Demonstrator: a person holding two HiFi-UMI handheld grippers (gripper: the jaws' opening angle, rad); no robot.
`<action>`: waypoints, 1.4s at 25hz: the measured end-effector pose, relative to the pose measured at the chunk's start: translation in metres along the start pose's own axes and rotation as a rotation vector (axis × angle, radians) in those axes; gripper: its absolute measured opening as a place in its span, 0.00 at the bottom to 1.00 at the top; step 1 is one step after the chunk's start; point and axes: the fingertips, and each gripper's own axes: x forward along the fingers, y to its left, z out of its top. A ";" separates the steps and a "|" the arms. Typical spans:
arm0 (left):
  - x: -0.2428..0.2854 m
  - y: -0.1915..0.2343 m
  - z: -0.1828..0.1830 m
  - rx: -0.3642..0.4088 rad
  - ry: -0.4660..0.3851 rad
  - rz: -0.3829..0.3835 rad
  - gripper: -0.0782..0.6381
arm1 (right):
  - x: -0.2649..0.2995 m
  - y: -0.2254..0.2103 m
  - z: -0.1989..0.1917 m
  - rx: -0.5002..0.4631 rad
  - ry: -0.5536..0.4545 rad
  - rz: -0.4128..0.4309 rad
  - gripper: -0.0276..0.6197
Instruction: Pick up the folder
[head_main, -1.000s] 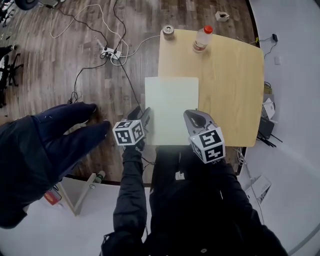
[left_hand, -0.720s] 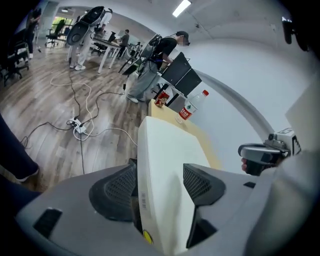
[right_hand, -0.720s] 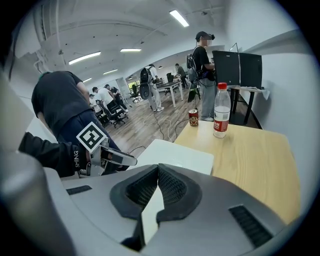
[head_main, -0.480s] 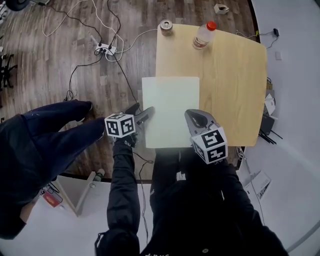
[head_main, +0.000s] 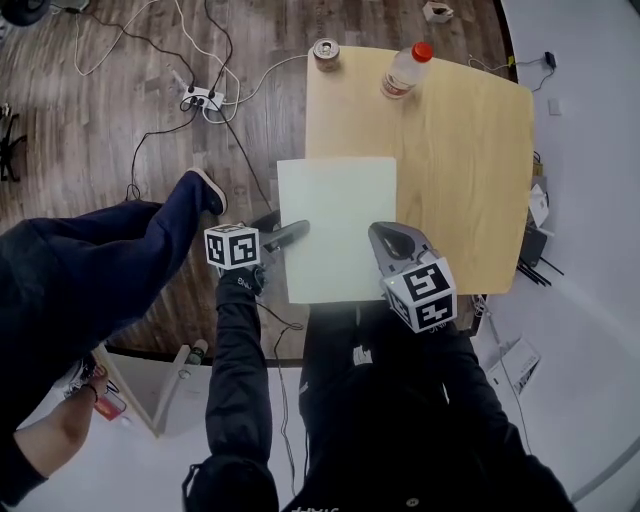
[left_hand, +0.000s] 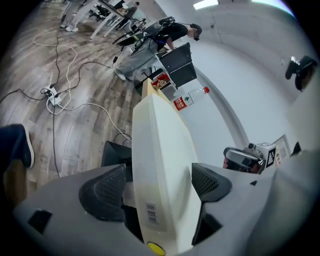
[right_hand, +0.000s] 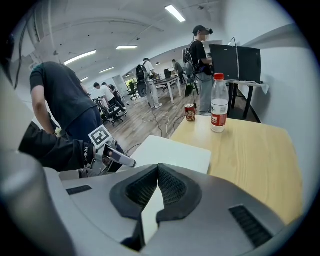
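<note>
In the head view, the folder's (head_main: 335, 225) lower right corner is hidden under the right gripper (head_main: 382, 238), as is part of the desk's (head_main: 460, 170) near edge. The bottle's (head_main: 402, 70) label is too small to read. 1 bystander (head_main: 70, 290) is cut off at the left edge.

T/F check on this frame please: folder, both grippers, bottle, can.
1. The left gripper is clamped shut on the folder. False: its jaws stand apart with the folder's edge between them, and they have just been opening.
2. The folder hangs over the table's left edge. True.
3. A bottle with a red cap stands on the table. True.
4. The can lies on the folder. False: it stands at the table's far left corner, apart from the folder.
5. The right gripper's jaws are spread wide. False: their tips meet.
</note>
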 end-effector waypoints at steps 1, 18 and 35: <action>0.002 0.001 -0.001 -0.020 -0.002 -0.024 0.65 | 0.000 -0.001 0.000 0.000 0.002 0.000 0.08; 0.016 -0.011 -0.010 -0.048 0.021 -0.177 0.65 | -0.009 -0.014 -0.014 0.027 0.013 -0.025 0.08; -0.028 -0.070 -0.001 0.039 -0.187 0.018 0.59 | -0.062 -0.014 -0.005 0.031 -0.079 -0.032 0.08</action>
